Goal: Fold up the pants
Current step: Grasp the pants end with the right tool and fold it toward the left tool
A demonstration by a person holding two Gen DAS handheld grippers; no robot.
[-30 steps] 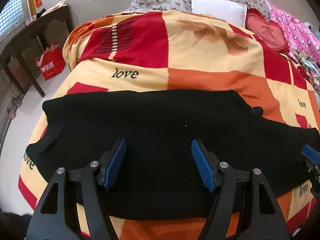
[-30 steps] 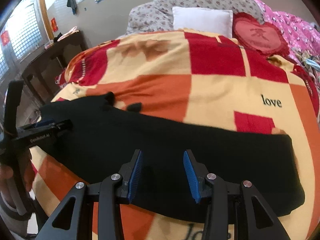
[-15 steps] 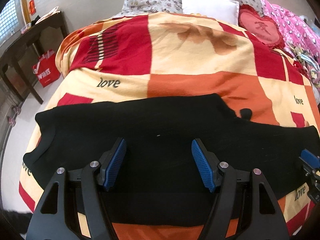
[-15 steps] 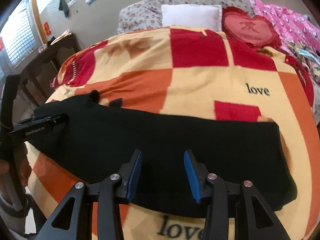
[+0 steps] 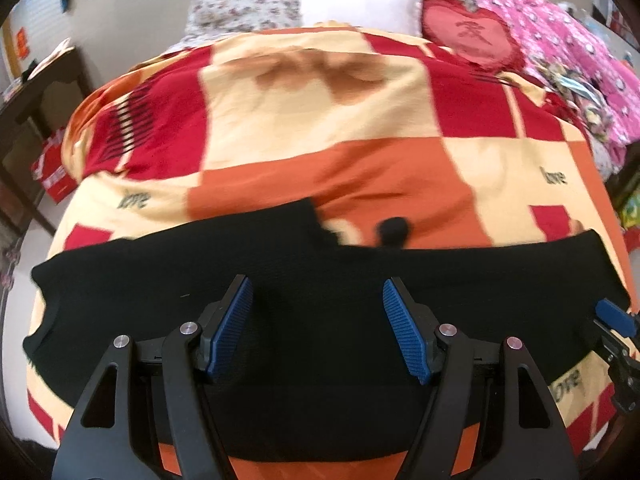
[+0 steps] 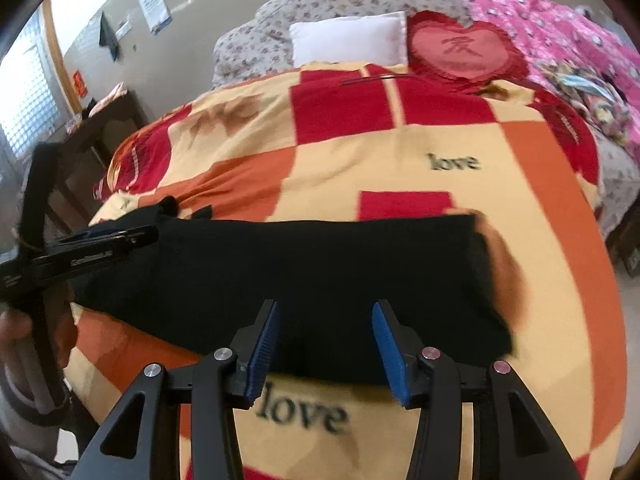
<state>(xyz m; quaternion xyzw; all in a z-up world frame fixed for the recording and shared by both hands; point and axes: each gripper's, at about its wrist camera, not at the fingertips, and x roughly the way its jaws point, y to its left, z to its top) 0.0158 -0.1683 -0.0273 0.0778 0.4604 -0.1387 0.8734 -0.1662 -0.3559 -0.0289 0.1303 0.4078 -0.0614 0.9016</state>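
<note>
Black pants (image 5: 312,264) lie flat in a long band across the near end of the bed, on a red, orange and cream checked blanket (image 5: 320,112). They also show in the right wrist view (image 6: 320,264). My left gripper (image 5: 316,312) is open and empty, hovering over the pants' middle. My right gripper (image 6: 324,332) is open and empty, over the pants' near edge toward their right end. The right gripper's blue tip shows at the left view's right edge (image 5: 612,316). The left gripper shows from the side in the right view (image 6: 100,240).
A white pillow (image 5: 360,4), a red heart cushion (image 5: 472,36) and a pink quilt (image 5: 568,40) lie at the head of the bed. A dark wooden table (image 5: 36,92) and a red bag (image 5: 52,168) stand on the floor to the left.
Both grippers have drawn back toward the foot of the bed, so the pants look lower and farther in both views. Both stay open. The pants lie as before.
</note>
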